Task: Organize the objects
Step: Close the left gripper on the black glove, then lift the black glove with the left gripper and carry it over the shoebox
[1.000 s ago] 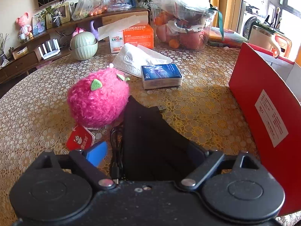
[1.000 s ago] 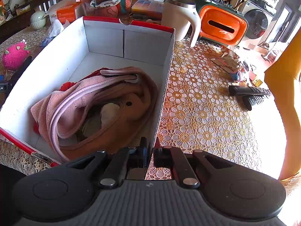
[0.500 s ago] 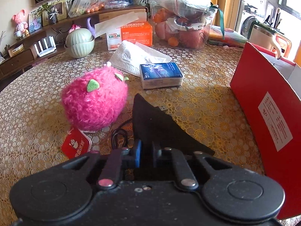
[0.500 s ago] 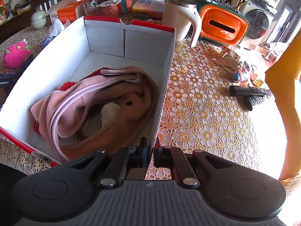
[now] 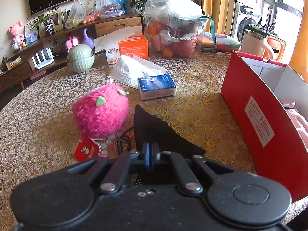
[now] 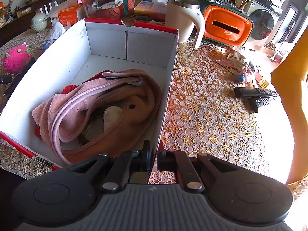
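Observation:
My left gripper [image 5: 151, 155] is shut on a flat black cloth piece [image 5: 154, 130] and holds it lifted over the table, its point sticking forward. A fluffy pink plush [image 5: 100, 109] with a red tag [image 5: 87, 150] sits just left of it, and a black cable [image 5: 123, 141] lies below. The red cardboard box [image 5: 259, 127] stands to the right. My right gripper [image 6: 153, 154] is shut on the near right wall of that box [image 6: 169, 88]. Pink and brown garments [image 6: 100, 107] lie inside the box.
A blue tissue pack [image 5: 156, 86], white tissues [image 5: 132, 71], an orange tissue box [image 5: 132, 48], a green bowl [image 5: 80, 57] and a fruit container [image 5: 177, 38] stand behind. Right of the box are a white jug [image 6: 182, 19], an orange holder [image 6: 227, 27] and two remotes [image 6: 256, 96].
My left gripper closed on the black cloth piece and lifted it; the view rose and shifted slightly. The right gripper stayed clamped on the box wall.

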